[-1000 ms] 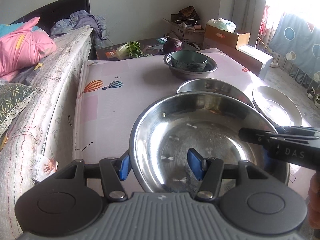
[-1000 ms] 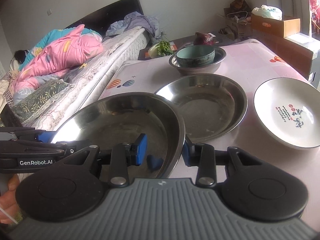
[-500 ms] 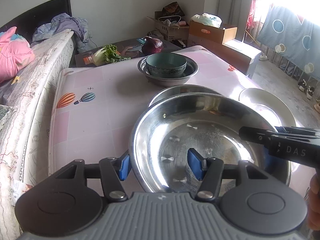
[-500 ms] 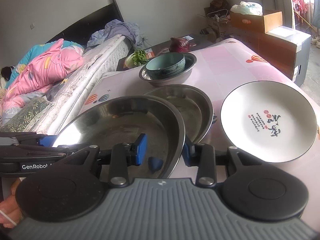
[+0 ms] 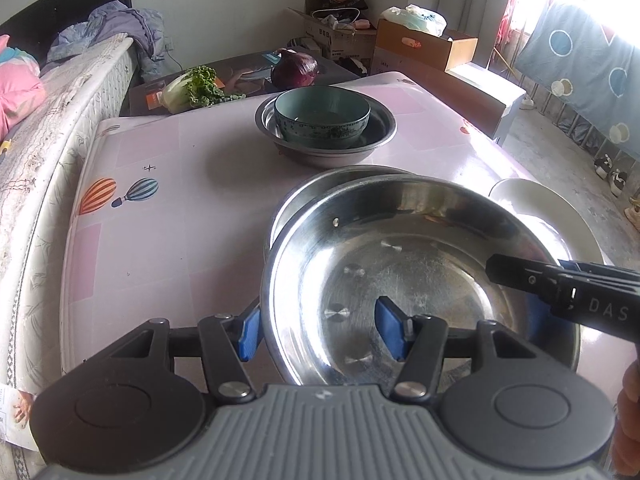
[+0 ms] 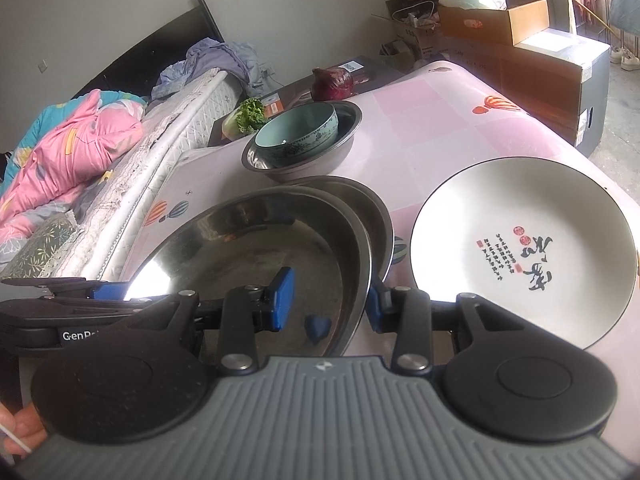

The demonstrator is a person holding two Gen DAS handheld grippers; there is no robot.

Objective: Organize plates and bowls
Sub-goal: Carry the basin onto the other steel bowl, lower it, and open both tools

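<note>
Because we hold the steel pan (image 5: 420, 280) only by its thin rim, one gripper on each side, the main risk is that it slips or tilts. Our left gripper (image 5: 322, 330) is closed on the rim at the lower centre of the left view, one blue pad outside the wall and one inside. Our right gripper (image 6: 328, 300) pinches the opposite rim in the same manner. If one side rises faster, we judge the smooth metal could turn between the pads.

The pan hangs in the middle of both views, over a second steel pan (image 6: 368, 208) that lies on the worktop (image 5: 180, 184). We cannot tell whether the two rims touch already. If we lower it off centre, it may strike that rim, push the lower pan, or sit crooked. The white plate (image 6: 520, 248) lies just beside at the right, and a sliding pan could knock it.

Both pans are round, shallow and polished, with bright reflections and fine scratches. The plate is glazed ceramic with a dark edge and printed characters. Further up, a teal ceramic bowl (image 5: 322, 118) sits inside a steel basin (image 5: 376, 140). The worktop cover is glossy pink with balloon prints, so we judge it slippery.
</note>
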